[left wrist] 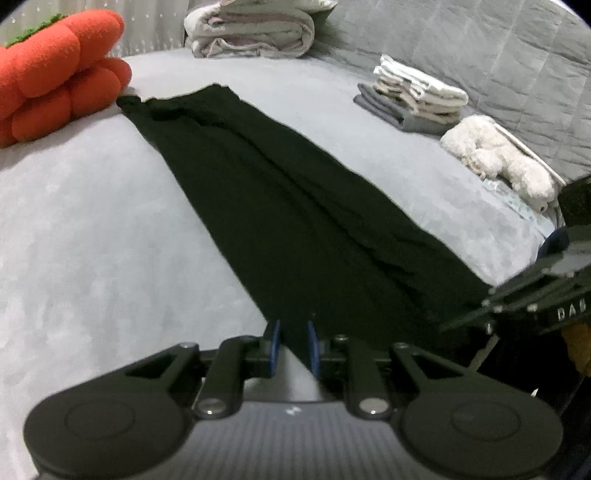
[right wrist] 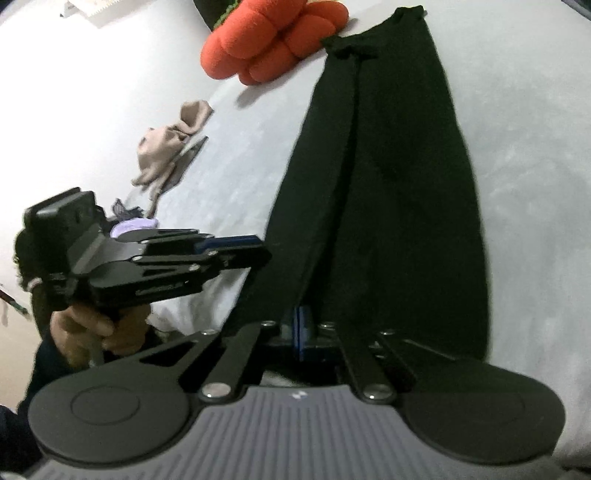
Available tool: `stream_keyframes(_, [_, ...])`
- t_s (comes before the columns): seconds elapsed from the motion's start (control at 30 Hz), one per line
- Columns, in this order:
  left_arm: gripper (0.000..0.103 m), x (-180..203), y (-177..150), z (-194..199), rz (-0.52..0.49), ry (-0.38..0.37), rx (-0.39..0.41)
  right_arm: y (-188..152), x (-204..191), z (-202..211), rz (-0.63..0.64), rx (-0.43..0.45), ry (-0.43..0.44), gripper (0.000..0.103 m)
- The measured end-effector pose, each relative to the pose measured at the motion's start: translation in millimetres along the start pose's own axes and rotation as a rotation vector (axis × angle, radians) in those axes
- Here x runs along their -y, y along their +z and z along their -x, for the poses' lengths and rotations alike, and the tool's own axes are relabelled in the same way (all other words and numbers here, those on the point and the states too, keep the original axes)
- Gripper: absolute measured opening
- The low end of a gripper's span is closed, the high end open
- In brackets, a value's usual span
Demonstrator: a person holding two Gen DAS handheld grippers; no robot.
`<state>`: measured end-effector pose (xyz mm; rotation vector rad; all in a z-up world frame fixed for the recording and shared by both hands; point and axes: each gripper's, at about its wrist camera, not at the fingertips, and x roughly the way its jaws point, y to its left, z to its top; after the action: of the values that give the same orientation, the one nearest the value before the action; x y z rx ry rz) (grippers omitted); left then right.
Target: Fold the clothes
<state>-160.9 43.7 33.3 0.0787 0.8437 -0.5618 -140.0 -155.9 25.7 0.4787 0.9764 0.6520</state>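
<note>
At the near edge of the bed (left wrist: pixel 92 229), both claws meet the near end of a long black garment (left wrist: pixel 280 206). The left claw (left wrist: pixel 293 347) has its blue pads drawn close with a narrow slot between them, and the corner of the dark cloth runs into that slot, so it looks clamped on the garment's near left corner. The right claw (right wrist: pixel 301 332) has its blue pads pressed together over the cloth at the near hem, again apparently pinching it; in the left wrist view it comes in from the right and meets the garment's near right corner. A hand (right wrist: pixel 92 328) grips the left tool's handle. The garment lies stretched flat, running from the near edge toward the far side, already narrowed into a long strip with a lengthwise layer lying over it, its far end gathered just beside an orange cushion (left wrist: pixel 59 70). By my reading the step in hand is holding the near end by both corners, which fits either pulling the strip taut or starting an end-over-end fold; the pictures do not settle which. A fold would call for lifting both corners level and carrying them toward the far end, keeping the layers aligned. Farther off, toward the far right corner, a stack of folded clothes (left wrist: pixel 413 99) sits beside a fluffy white toy (left wrist: pixel 498 155); rolled bedding (left wrist: pixel 251 33) lies at the far edge.
</note>
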Motion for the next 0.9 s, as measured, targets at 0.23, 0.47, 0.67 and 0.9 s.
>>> stream_keyframes(0.23, [0.017,15,-4,3,-0.064,-0.018,0.008,-11,0,1,-0.025,0.025,-0.019,0.001])
stream_keyframes(0.47, [0.019,25,-3,10,-0.097,-0.055,0.035,-12,5,0,-0.063,0.027,-0.038,0.002])
stream_keyframes(0.67, [0.021,34,-10,-6,-0.165,0.016,-0.036,-10,11,-2,-0.092,0.022,-0.067,0.001])
stream_keyframes(0.9, [0.023,26,-7,18,-0.189,0.0,0.013,0,-14,22,0.068,0.07,-0.078,0.014])
